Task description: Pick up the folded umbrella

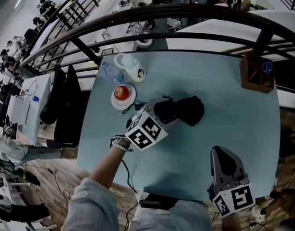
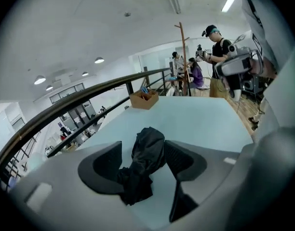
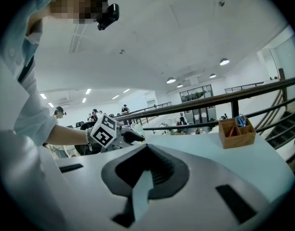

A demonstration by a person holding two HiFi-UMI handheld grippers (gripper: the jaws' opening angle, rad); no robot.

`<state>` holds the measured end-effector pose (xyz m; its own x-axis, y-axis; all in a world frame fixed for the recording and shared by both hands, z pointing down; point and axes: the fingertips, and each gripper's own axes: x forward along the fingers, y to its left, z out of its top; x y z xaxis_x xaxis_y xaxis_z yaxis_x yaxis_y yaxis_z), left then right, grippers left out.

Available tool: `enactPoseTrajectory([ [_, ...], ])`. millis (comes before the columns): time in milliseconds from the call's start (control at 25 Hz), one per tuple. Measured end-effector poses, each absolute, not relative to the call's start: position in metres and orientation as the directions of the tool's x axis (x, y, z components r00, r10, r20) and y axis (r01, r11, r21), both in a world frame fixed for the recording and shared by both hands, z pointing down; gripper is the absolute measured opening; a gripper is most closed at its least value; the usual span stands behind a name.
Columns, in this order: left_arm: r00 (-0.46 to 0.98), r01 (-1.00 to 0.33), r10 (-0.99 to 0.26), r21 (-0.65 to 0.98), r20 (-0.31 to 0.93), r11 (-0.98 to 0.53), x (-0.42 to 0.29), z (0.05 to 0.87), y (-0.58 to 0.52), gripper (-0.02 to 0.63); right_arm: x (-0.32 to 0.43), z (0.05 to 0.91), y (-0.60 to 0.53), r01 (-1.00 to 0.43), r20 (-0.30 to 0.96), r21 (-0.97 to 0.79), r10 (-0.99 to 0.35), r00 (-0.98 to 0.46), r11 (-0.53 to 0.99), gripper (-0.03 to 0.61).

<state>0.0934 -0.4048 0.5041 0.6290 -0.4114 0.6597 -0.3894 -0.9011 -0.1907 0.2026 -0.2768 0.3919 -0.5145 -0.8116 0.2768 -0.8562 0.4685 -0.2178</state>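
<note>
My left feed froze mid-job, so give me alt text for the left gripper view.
A black folded umbrella lies on the pale blue table between the open jaws of the left gripper, one jaw on each side. A wooden box stands near the table's far edge, by a dark railing.

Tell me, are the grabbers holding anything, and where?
Nothing is held yet. The fingers of the left gripper stand open either side of the umbrella, not squeezing it. The right gripper is shut, empty.

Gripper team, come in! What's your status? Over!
Left gripper open, straddling folded umbrella, not clamped. Right gripper shut, empty. Apple plate off to the side. Over.
</note>
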Motion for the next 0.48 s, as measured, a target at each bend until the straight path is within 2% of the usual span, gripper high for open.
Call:
enactPoseTrajectory([
  [280,0.493,-0.223,-0.303,-0.218,0.815,-0.95,0.099,0.566,-0.426,0.281,0.216,0.407,-0.283,-0.852,0.29,-0.251,-0.805,-0.518,0.458,0.0],
  [480,0.435,-0.152,-0.237,-0.188,0.869,-0.97,0.103,0.594,-0.434,0.291,0.221,0.416,-0.287,-0.849,0.299,-0.271,-0.799,-0.522,0.453,0.0],
])
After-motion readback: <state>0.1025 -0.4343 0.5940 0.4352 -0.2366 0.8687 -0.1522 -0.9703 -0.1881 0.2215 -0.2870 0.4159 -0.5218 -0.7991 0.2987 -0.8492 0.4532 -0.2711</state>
